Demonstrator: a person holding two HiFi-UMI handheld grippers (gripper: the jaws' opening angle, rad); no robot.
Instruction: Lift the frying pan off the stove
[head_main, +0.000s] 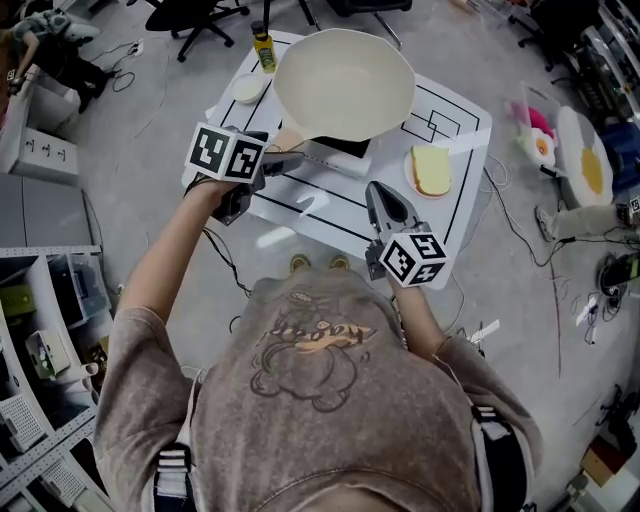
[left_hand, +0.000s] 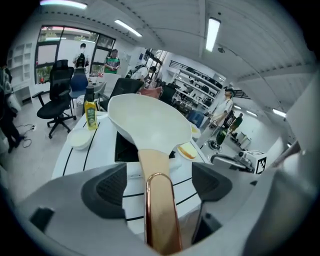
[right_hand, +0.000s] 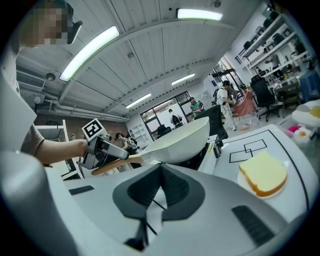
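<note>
On plate (head_main: 409, 172) right of pan (head_main: 344, 82): bread (head_main: 433, 170), apparently.

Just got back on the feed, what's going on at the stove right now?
The person's left gripper is lined up on the handle of the frying pan, jaws wide open on either side of it, not gripping yet. The frying pan sits on the stove on the white table. The right gripper is shut and empty, over the table's near edge, near a slice of bread on a plate.
</note>
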